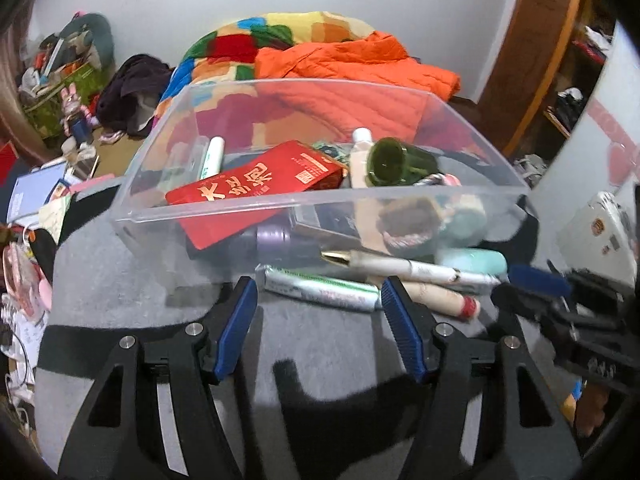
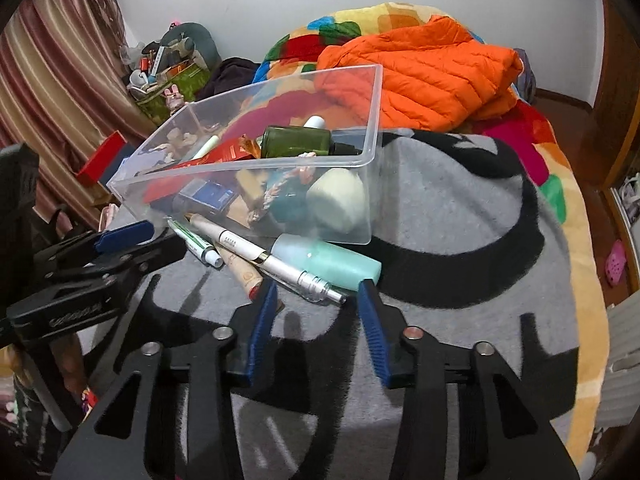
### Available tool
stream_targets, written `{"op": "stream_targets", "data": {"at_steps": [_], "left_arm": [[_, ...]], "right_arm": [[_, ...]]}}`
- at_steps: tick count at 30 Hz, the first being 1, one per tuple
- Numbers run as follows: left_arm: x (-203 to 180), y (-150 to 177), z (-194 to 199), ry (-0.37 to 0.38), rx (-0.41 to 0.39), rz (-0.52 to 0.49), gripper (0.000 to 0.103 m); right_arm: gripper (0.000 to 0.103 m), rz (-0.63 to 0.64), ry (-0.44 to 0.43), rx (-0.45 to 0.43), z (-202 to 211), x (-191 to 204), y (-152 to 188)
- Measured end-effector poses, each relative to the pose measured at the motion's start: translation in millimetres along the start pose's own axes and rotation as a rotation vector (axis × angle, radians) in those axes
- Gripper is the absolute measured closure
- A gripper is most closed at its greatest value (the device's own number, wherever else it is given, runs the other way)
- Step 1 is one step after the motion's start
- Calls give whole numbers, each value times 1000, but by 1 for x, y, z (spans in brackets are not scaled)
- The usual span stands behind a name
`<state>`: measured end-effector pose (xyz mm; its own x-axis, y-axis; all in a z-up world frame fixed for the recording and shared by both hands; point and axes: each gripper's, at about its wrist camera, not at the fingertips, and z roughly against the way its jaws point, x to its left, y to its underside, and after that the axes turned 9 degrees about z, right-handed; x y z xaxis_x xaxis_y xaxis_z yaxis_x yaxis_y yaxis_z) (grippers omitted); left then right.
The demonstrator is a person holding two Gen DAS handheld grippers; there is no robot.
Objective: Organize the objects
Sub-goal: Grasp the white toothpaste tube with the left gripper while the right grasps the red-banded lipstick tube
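Note:
A clear plastic bin [image 1: 256,210] [image 2: 370,128] sits on the grey and black blanket [image 1: 328,344] [image 2: 448,240]. It holds a red box [image 1: 256,184], a green bottle [image 1: 400,162] [image 2: 296,142] and other small items. Outside its near wall lie a white and green tube [image 1: 320,286] [image 2: 196,244], a white pen [image 1: 408,266] [image 2: 280,268], a beige tube [image 1: 444,298] [image 2: 240,272] and a mint bottle [image 1: 476,260] [image 2: 332,260]. My left gripper [image 1: 318,292] is open and empty just before the tube. My right gripper [image 2: 318,294] is open and empty around the pen's tip.
An orange jacket [image 1: 360,64] [image 2: 432,72] and a colourful quilt [image 2: 548,168] lie behind the bin. Clutter, a red box [image 2: 100,156] and a curtain [image 2: 52,80] are at the left. A wooden cabinet [image 1: 548,40] stands at the right.

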<state>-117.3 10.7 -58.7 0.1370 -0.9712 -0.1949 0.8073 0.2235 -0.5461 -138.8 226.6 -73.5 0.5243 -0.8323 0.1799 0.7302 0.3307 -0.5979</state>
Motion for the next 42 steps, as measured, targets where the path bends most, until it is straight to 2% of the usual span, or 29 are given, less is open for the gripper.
{"op": "stream_targets", "data": {"at_steps": [4,8,11,15,19,23,27,32,36,39,42], "left_arm": [[5,-2,-16,-2,36,51,38],[12,0,-14,-1,35,60,38],[22,6,-10,-6,45,59,38],[36,17,0,-58,44,29,38],[45,19,15,-31,40,34,38],[33,9,20,3,31,-34,38],[14,-1,8,2,45,-143,37],[0,-7,-12,66,121,-219,37],[-6,-4,-14,68,114,-261,36],[-11,3,-9,83,89,-301,43],[-15,9,-3,82,85,-341,55]], "right_arm": [[72,51,-6,9,-6,15,3],[74,105,-63,24,-13,34,4],[75,139,-96,30,-17,45,5],[75,170,-125,38,-14,50,8],[75,142,-103,33,-10,43,6],[75,134,-87,42,-16,38,-5],[75,198,-64,56,-25,47,-13],[75,231,-66,74,-37,51,-15],[83,241,-53,58,-33,50,-9],[86,231,-55,55,-27,47,-3],[89,216,-60,61,-20,43,3]]}}
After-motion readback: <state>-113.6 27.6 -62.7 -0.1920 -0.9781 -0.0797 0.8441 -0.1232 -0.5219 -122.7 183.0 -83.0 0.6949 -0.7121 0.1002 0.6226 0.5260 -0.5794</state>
